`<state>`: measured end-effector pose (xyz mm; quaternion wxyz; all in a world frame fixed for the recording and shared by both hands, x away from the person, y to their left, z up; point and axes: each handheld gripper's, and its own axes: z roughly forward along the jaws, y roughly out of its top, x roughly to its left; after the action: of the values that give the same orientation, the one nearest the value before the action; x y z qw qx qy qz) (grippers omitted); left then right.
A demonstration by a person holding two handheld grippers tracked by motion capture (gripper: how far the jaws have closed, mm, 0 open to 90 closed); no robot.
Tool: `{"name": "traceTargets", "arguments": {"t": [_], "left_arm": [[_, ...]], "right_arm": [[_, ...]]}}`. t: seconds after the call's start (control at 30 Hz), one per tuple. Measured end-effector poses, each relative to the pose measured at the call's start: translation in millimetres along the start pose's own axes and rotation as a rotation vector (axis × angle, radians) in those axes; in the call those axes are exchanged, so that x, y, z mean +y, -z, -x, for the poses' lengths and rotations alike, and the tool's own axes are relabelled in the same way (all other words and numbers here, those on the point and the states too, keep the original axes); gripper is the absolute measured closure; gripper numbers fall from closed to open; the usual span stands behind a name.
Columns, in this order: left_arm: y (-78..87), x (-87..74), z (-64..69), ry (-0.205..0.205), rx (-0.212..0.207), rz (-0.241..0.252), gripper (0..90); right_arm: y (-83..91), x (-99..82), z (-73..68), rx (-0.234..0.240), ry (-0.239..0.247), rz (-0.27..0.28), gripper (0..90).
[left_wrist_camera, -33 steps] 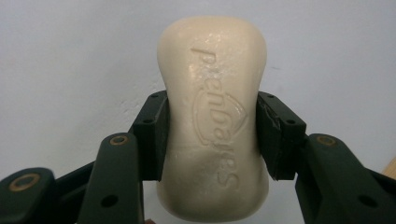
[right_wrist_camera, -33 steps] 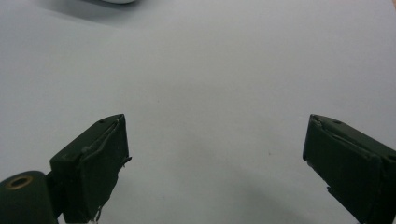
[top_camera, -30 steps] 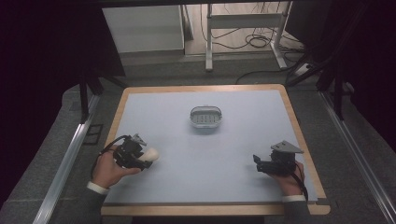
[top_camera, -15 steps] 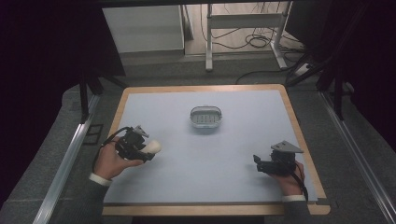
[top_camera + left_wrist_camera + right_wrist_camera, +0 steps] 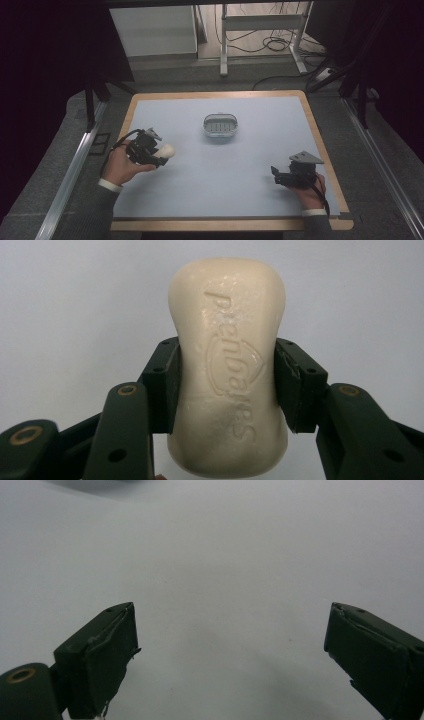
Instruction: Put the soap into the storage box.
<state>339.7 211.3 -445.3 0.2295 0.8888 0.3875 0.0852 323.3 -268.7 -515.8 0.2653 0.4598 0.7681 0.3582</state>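
At its waist, we clamp the soap (image 5: pixel 227 370) in the left gripper (image 5: pixel 226 385); likely slippery, firm. Right gripper (image 5: pixel 230 655) gapes wide.

Dim room with near-black edges in the high view; the pale table (image 5: pixel 225 170) is the brightest area, evenly lit from above, with faint shadows. In the left gripper view the soap bar (image 5: pixel 227 365) is sharp, its embossed letters catching soft highlights. The right gripper view is grey, slightly hazy, shadowed between the jaws.
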Motion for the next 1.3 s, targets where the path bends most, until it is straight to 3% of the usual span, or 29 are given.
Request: {"name": "traceTargets", "arguments": {"t": [0.53,1.3], "left_arm": [[1.1,9.4,-7.4,0.015,0.000,0.019,49.5],[-5.6,42.5,-16.7,0.025,-0.021,0.040,49.5]], "right_arm": [[-1.3,-1.1,1.0,-0.005,-0.004,-0.007,6.6],[-3.3,-2.2,1.1,-0.008,-0.002,-0.017,6.6]]}}
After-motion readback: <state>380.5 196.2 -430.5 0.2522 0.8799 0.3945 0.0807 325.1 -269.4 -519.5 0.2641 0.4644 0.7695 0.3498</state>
